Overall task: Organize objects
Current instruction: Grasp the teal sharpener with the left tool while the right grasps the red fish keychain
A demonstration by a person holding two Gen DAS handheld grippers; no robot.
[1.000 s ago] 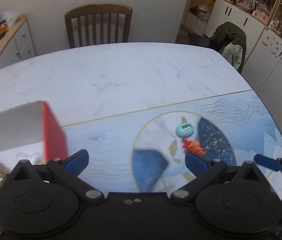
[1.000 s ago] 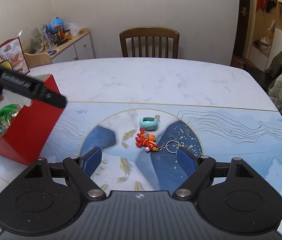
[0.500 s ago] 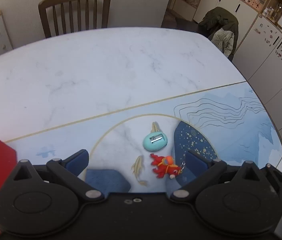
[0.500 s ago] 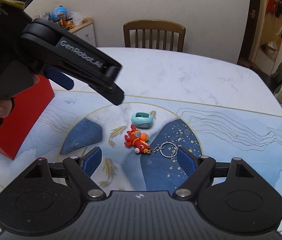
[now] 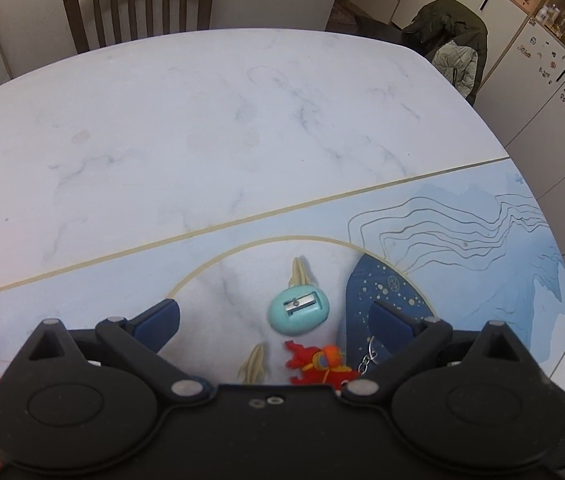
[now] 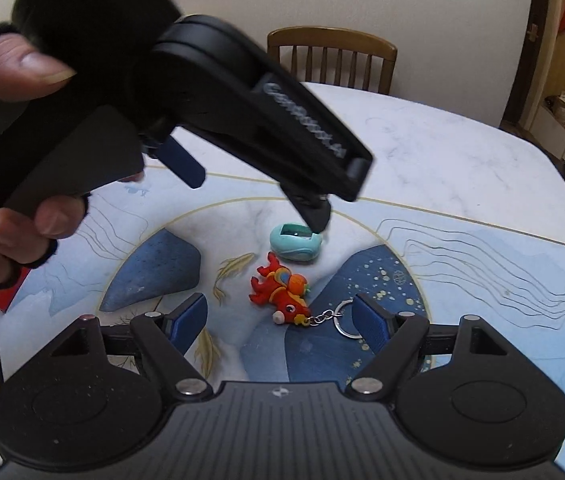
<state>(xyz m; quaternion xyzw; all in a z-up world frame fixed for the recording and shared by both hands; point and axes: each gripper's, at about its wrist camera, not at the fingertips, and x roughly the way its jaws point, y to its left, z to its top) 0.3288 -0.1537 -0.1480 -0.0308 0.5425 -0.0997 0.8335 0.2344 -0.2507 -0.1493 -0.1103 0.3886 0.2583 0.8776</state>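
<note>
On the table (image 5: 242, 120), teal sharpener (image 5: 298, 314) and red keychain (image 6: 282, 294) remain unsorted — both grippers, left gripper (image 5: 274, 316) and right gripper (image 6: 280, 320), gape empty; right's jaws just narrowing, sharpener at twelve o'clock.

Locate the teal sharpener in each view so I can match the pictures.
Left wrist: sharpener low centre, between the open jaws, blade slot up.
Right wrist: sharpener mid-frame, just under a left gripper fingertip.
Shared landmark: red keychain just nearer the cameras.
</note>
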